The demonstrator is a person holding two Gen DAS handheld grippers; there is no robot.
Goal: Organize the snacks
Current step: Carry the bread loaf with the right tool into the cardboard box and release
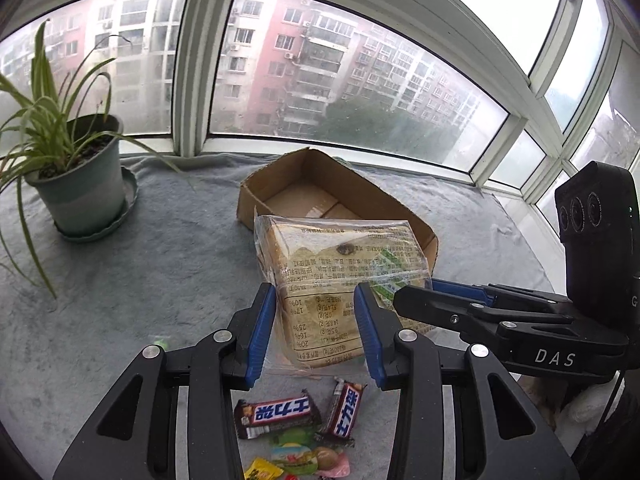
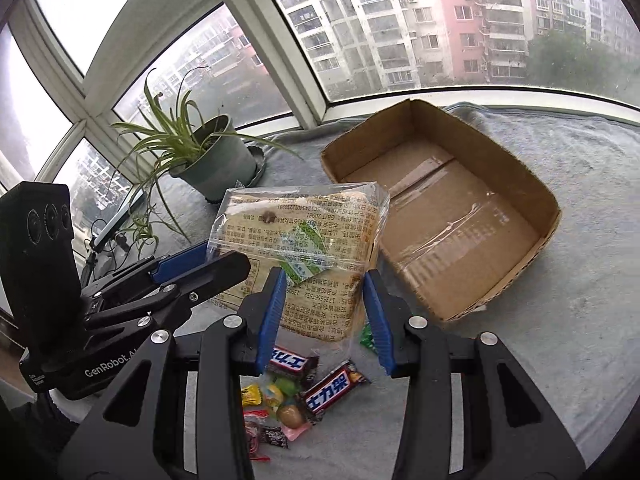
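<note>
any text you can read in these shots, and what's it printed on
"DAS": right gripper body, seen from the left wrist.
"GenRobot.A", cut off: left gripper body, seen from the right wrist.
"士力架": two Snickers bars, upside down in the left wrist view.
Bread bag: dense nutrition print, too small to read.
Small candies: unreadable.

"DAS" stands in white on the right tool (image 1: pixel 416 300) at 3 o'clock; "GenRobot.AI" on the left tool (image 2: pixel 224 256); "GB/T 20981" upside down on the bread bag (image 2: pixel 304 240).
</note>
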